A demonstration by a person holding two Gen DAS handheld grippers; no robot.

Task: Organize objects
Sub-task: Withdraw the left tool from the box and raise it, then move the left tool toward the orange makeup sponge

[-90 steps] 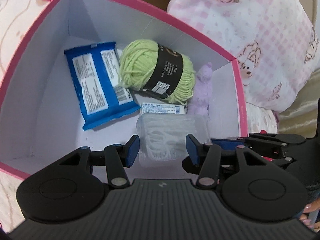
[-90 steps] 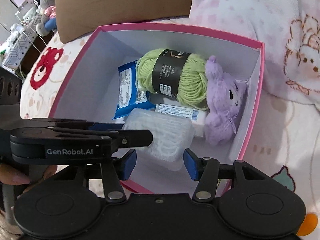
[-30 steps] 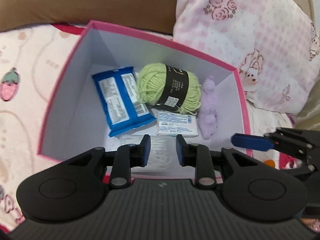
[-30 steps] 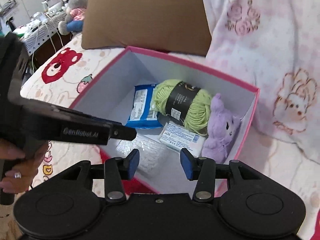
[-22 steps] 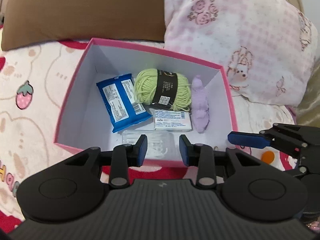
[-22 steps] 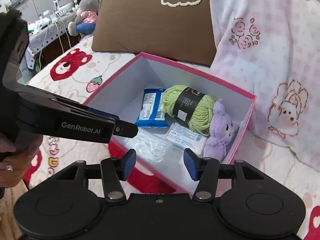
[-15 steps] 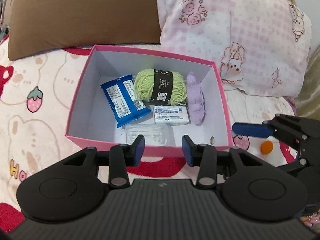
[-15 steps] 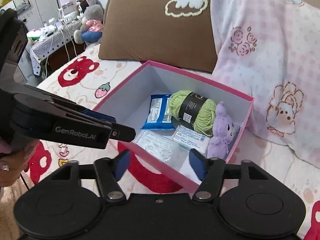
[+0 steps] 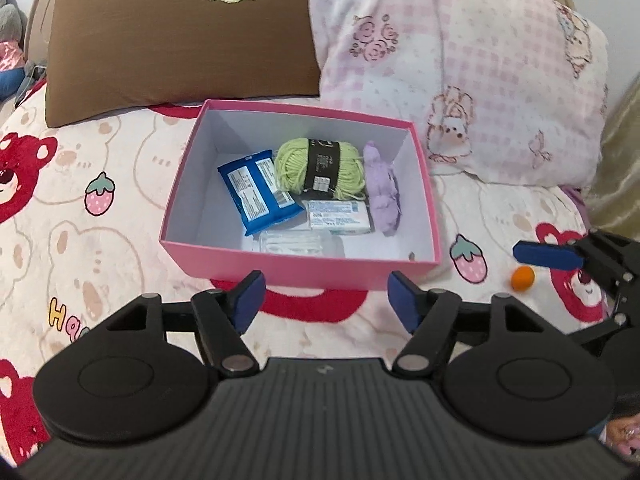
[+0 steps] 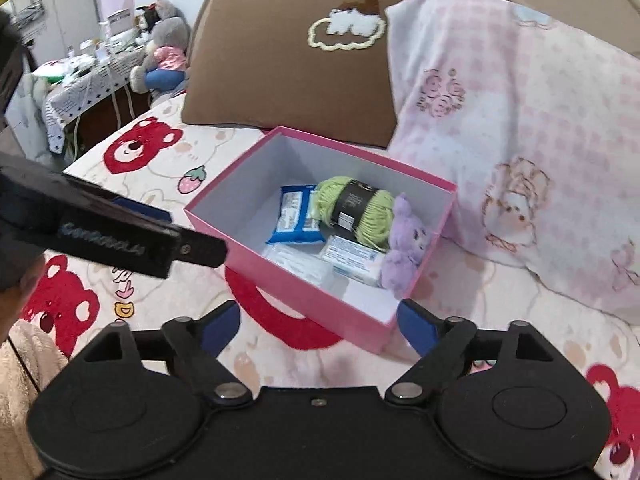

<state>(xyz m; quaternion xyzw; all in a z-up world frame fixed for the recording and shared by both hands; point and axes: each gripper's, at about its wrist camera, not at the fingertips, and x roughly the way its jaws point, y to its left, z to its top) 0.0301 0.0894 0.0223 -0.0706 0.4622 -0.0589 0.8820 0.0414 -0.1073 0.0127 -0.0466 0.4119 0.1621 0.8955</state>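
Nearest, the left gripper [image 9: 325, 300] and right gripper [image 10: 318, 326] are seen released, nothing between their jaws, which have just been opening. Beyond them, on the bear-print bedspread [image 9: 100, 216], the pink cardboard box [image 9: 280, 266] holds 5 items, including a green yarn ball [image 9: 320, 172].

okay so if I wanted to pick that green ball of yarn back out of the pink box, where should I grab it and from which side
Probably from straight above, jaws closing across the black paper band at the middle of the green yarn skein. It lies on its side, hemmed in by the blue packet and purple plush toy, so only its top is free.
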